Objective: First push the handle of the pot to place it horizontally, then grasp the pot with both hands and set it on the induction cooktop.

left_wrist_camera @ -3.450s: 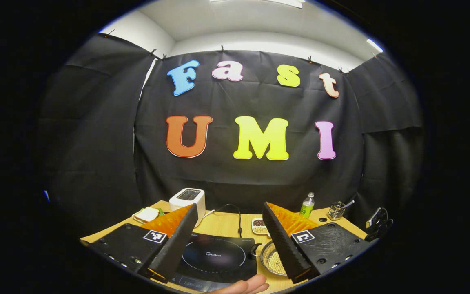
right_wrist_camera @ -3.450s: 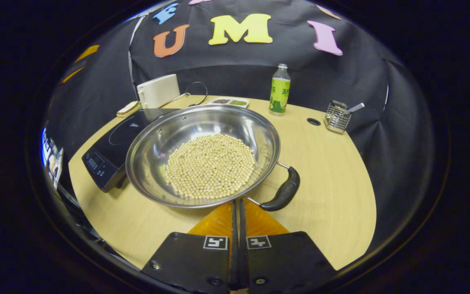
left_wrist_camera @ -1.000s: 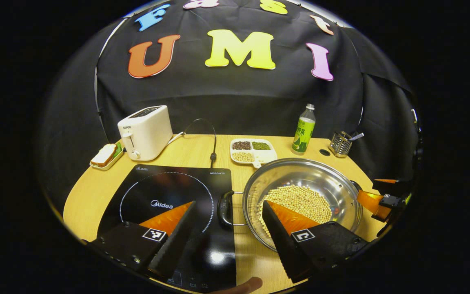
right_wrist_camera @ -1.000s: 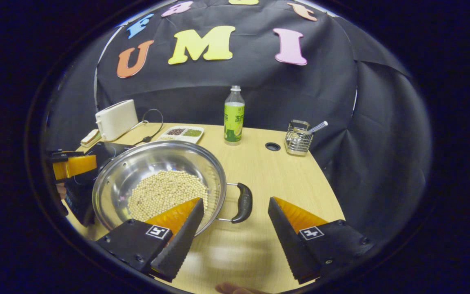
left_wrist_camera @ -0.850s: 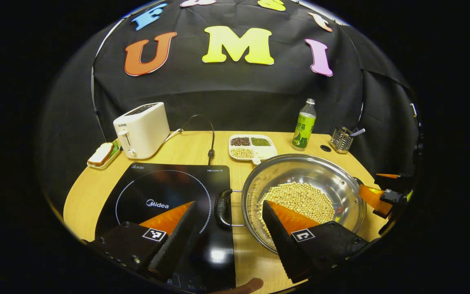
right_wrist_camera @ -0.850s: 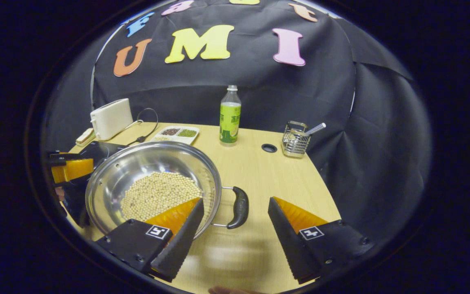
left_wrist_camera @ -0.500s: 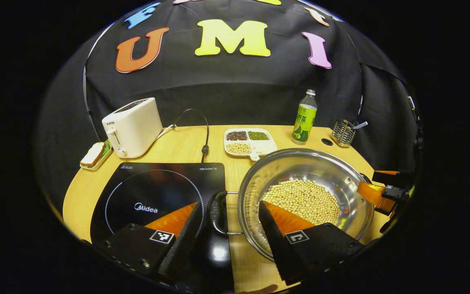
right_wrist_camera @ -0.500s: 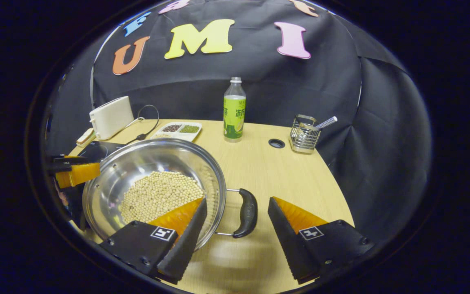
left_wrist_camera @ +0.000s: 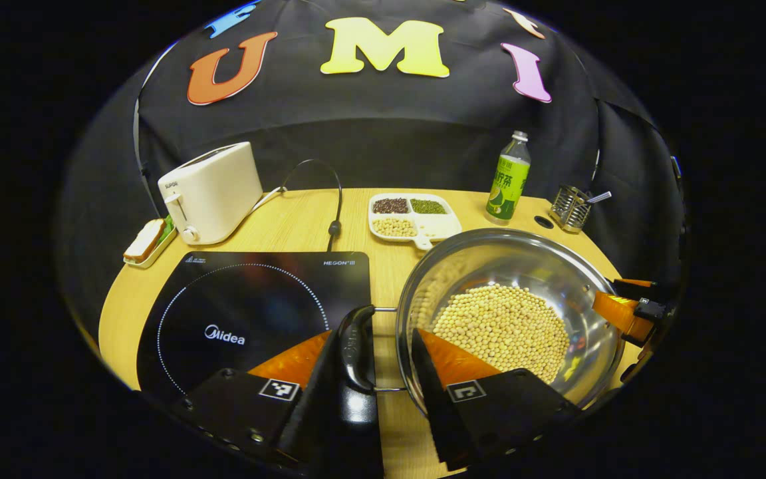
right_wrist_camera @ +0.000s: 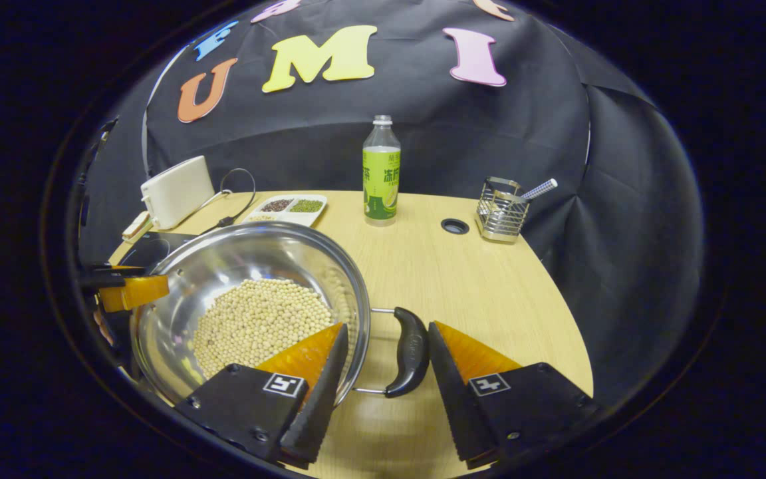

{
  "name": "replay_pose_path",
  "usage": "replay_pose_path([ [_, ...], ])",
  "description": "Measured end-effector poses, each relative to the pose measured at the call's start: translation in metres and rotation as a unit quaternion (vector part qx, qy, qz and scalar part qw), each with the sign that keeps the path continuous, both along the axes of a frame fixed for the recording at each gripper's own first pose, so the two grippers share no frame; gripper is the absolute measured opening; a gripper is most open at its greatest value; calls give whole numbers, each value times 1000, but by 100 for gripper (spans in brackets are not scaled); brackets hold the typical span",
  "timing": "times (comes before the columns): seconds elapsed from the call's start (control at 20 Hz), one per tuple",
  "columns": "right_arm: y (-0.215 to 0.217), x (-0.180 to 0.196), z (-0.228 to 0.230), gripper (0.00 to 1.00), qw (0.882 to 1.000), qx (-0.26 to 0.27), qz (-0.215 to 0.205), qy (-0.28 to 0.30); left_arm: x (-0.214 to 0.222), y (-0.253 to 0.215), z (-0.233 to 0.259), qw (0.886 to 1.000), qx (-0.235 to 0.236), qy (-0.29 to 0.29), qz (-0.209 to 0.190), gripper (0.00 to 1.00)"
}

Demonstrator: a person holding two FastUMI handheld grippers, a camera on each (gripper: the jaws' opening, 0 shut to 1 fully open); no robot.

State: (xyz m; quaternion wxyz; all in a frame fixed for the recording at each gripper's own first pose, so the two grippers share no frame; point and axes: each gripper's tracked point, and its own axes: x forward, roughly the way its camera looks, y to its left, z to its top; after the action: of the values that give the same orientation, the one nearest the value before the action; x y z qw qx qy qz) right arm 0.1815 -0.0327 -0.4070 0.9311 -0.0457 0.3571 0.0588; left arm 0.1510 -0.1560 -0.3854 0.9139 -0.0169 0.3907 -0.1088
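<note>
Table point(left_wrist_camera: 290, 229) of pale wood curves along its front edge, with black cloth closing the booth behind it. I see the pot point(left_wrist_camera: 509, 279) of beans near the front edge, just right of the induction cooktop point(left_wrist_camera: 250, 313). My left gripper point(left_wrist_camera: 373, 362) is partly open, its fingers straddling the pot's left handle point(left_wrist_camera: 355, 342); whether they press it I cannot tell. My right gripper point(right_wrist_camera: 386, 359) is likewise partly open around the right handle point(right_wrist_camera: 409, 352), one finger touching it. Toward the back edge stand a toaster point(left_wrist_camera: 210, 193), a divided dish point(left_wrist_camera: 413, 216), a bottle point(right_wrist_camera: 381, 173) and a wire caddy point(right_wrist_camera: 503, 216); a small tray point(left_wrist_camera: 147, 243) sits at the left edge.
</note>
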Motion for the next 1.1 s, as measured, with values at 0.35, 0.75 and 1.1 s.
replay_pose_path([
  [0.35,0,3,-1,68,1000,11,-10,-1,5,3,-2,1000,-3,-12,5,61],
  [0.75,2,6,-8,69,999,30,-23,10,4,3,0,1000,-8,-16,15,59],
  [1.1,1,3,-9,67,999,39,-31,17,8,2,3,1000,-8,-26,15,59],
])
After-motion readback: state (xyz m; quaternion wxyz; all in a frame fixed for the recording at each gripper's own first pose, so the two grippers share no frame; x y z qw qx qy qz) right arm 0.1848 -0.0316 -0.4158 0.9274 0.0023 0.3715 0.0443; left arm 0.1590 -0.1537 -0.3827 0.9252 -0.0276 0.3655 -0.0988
